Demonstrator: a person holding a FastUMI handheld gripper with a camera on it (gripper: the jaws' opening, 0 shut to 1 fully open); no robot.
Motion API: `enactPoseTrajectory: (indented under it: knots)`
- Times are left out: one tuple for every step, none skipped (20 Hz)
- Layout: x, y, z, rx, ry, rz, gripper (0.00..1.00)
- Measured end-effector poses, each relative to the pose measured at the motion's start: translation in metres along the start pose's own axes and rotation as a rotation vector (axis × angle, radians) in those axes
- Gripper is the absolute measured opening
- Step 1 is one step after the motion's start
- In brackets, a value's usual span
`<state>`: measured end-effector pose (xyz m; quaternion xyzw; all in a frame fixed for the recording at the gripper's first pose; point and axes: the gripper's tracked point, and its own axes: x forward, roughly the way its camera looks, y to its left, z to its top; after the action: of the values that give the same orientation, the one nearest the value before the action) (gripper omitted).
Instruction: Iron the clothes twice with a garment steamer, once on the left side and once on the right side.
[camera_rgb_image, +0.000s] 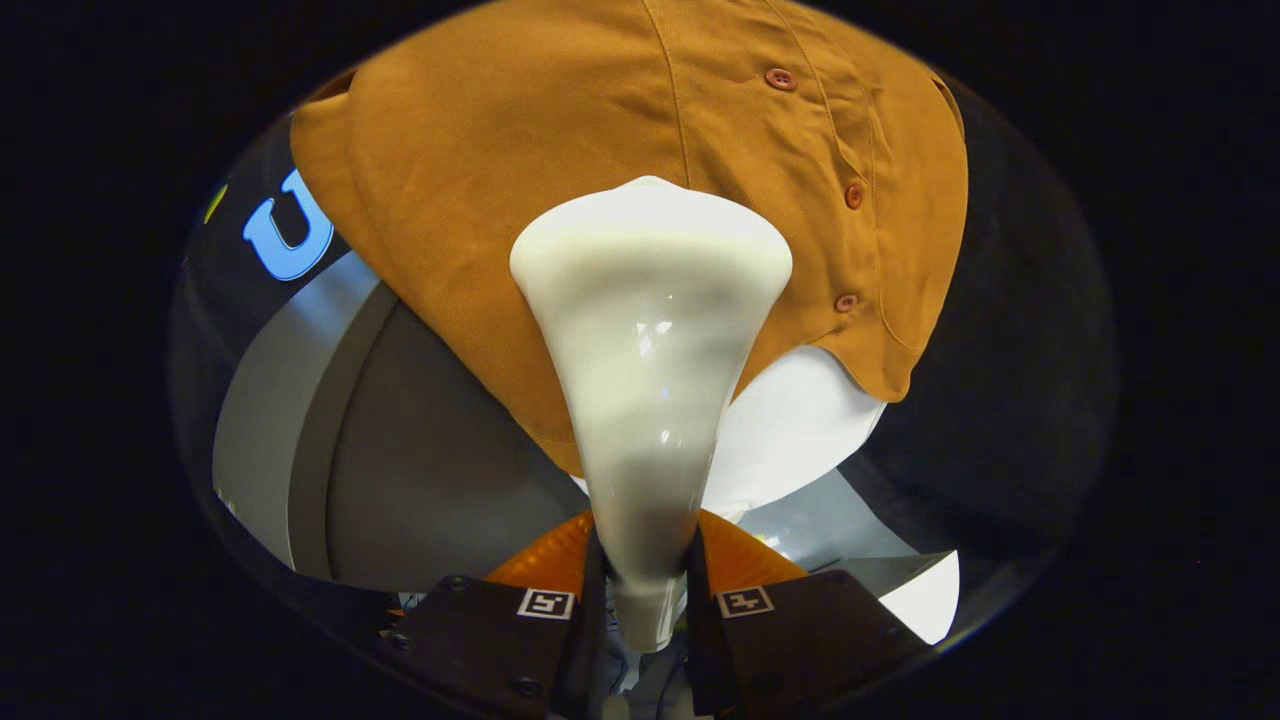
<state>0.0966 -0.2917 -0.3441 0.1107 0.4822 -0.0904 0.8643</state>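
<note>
Gripper view: an ochre button-front shirt (560, 200) hangs beyond the fingers, spread over most of the scene, its placket with three visible buttons (853, 195) running down the side right of the steamer. Below the shirt's hem a white rounded form (800, 430) shows, partly hidden by the steamer; what it is cannot be told. Grey panels (400, 460) lie lower left of the hem. The cream garment steamer (648, 380) rises between the fingers, its flared head against the cloth just left of the placket and covering that patch of fabric. The gripper (647, 600) is narrowed, both fingers pressing the steamer's slim neck. Each finger carries a small square marker tag (545, 603); no readable writing.
</note>
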Motion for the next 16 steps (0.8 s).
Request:
enactPoseTrajectory:
  knots:
    - [-0.003,-0.001,0.0,0.0,-0.005,-0.004,0.37]
    - [-0.007,-0.004,0.001,0.001,-0.013,-0.009,0.37]
    - [-0.013,-0.005,0.003,0.007,-0.027,-0.014,0.37]
    - [-0.02,-0.009,0.007,0.013,-0.044,-0.019,0.37]
    - [-0.027,-0.011,0.013,0.016,-0.064,-0.024,0.37]
    - [-0.034,-0.014,0.019,0.018,-0.086,-0.028,0.37]
    - [-0.041,-0.018,0.027,0.021,-0.11,-0.033,0.37]
    - [-0.05,-0.023,0.035,0.027,-0.136,-0.038,0.37]
    - [-0.059,-0.027,0.045,0.033,-0.166,-0.042,0.37]
    - [-0.067,-0.033,0.055,0.039,-0.198,-0.048,0.37]
    - [-0.074,-0.038,0.067,0.046,-0.229,-0.055,0.37]
    - [-0.081,-0.045,0.079,0.053,-0.26,-0.063,0.37]
    - [-0.087,-0.053,0.093,0.062,-0.293,-0.074,0.37]
    - [-0.095,-0.061,0.106,0.073,-0.329,-0.085,0.37]
    - [-0.105,-0.068,0.122,0.086,-0.369,-0.094,0.37]
    - [-0.112,-0.074,0.135,0.096,-0.399,-0.1,0.37]
